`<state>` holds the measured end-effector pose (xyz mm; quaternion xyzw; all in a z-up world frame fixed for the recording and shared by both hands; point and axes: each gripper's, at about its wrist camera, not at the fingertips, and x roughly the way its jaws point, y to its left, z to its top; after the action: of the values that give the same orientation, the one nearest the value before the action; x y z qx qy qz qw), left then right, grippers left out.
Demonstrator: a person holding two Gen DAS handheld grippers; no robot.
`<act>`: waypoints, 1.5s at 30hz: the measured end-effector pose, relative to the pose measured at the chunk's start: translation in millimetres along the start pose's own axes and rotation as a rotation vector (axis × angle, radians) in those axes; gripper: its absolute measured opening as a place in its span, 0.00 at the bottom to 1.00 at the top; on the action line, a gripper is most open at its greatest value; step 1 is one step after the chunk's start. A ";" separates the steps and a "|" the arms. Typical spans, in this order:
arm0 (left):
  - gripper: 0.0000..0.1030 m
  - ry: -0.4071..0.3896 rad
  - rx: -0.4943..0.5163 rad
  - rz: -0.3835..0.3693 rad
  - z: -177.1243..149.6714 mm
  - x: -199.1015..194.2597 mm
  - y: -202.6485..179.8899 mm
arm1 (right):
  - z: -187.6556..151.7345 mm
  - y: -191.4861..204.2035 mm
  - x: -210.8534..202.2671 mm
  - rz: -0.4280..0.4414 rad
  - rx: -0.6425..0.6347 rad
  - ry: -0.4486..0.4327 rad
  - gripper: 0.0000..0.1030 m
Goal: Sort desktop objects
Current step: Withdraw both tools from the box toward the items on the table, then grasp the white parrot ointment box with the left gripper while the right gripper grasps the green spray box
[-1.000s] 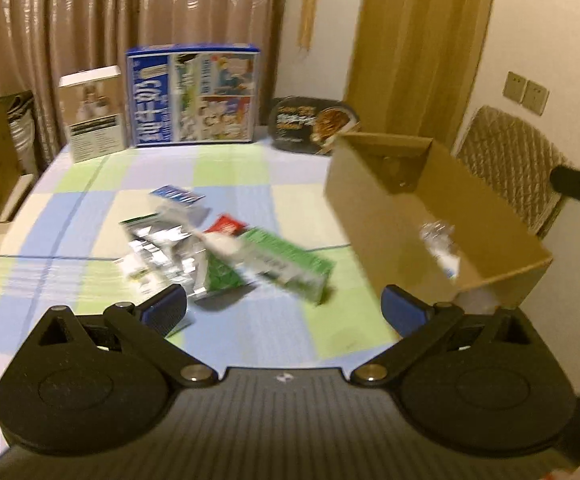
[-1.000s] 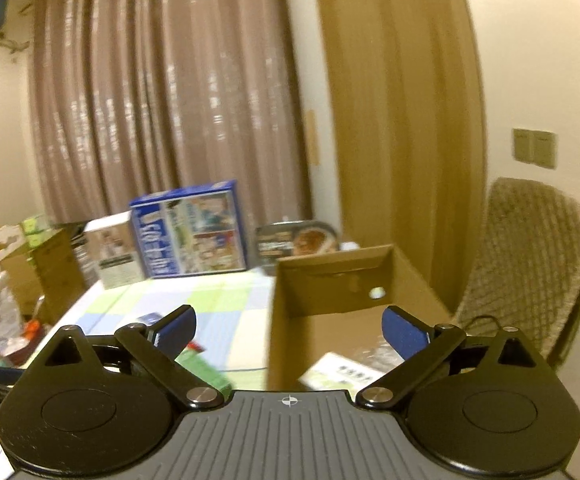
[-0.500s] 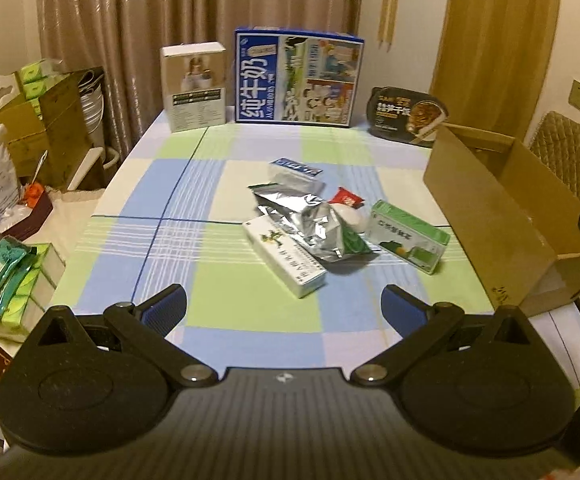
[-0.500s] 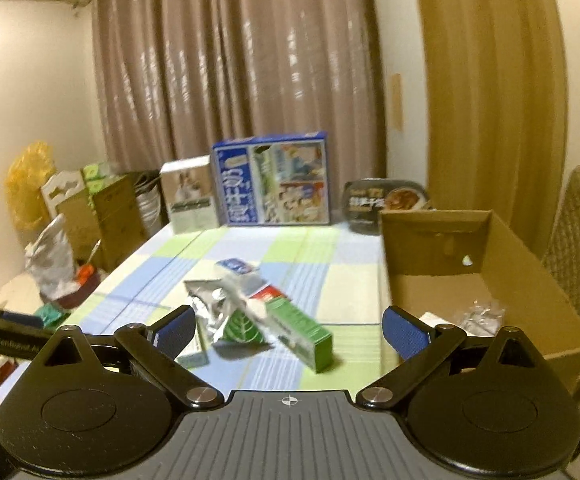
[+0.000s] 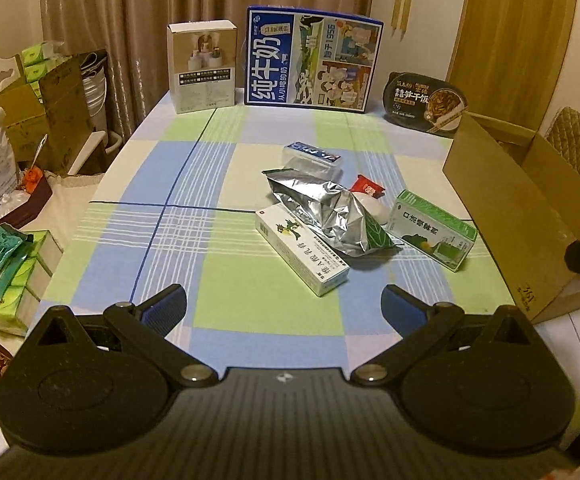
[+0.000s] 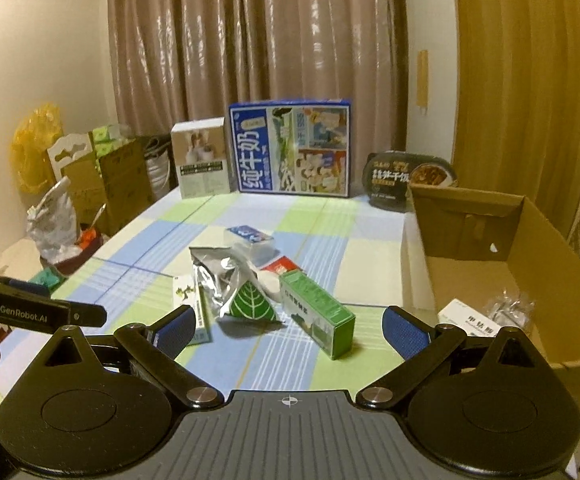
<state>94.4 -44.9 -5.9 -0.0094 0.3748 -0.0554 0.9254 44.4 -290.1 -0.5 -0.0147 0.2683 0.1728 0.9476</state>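
Both views have swung back and steadied on the pile compared with a second ago, when the left camera was blurred and tilted toward the cardboard box and the right one was pointed up at the curtain, so my read is a drop-off just wrapped up and the next pick is being lined up. Going left to right: the left hand-held gripper (image 5: pixel 284 300) hangs over the near edge of the desk (image 5: pixel 170 240) with its jaws spread wide and nothing between them. Ahead of it is the long white medicine box (image 5: pixel 302 254), its far end tucked under the crumpled silver foil pouch (image 5: pixel 326 212). Behind the pouch sits a clear tissue pack with a blue label (image 5: pixel 314 156), then a small red sachet (image 5: pixel 367 188), then the green and white carton (image 5: pixel 434 234) just beside the cardboard box (image 5: pixel 510 216). The right hand-held gripper (image 6: pixel 288 330) is also wide open and empty, aimed at the pouch and green carton. Inside the box there's already a white carton (image 6: pixel 472 320) and a clear crinkly packet (image 6: pixel 510 308). So roughly two items sorted, five or so left, and the green carton looks like the easiest next grab.
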 end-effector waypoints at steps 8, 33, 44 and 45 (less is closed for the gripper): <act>0.99 0.027 0.027 -0.001 6.9 24.4 0.8 | -2.8 5.1 24.5 0.018 -0.031 0.028 0.94; 0.99 0.123 0.041 -0.005 24.2 132.1 -8.2 | -11.4 -8.4 122.8 -0.037 -0.173 0.138 0.94; 0.99 0.133 0.054 -0.011 34.0 164.2 -18.5 | -12.1 -9.7 162.6 -0.076 -0.270 0.197 0.94; 0.99 0.132 0.060 -0.015 33.3 165.9 -19.7 | -12.7 -10.7 165.9 -0.082 -0.272 0.204 0.94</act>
<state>233.9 -83.5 -95.7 0.0191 0.4332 -0.0738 0.8981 173.7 -248.7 -97.3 -0.1712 0.3363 0.1664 0.9110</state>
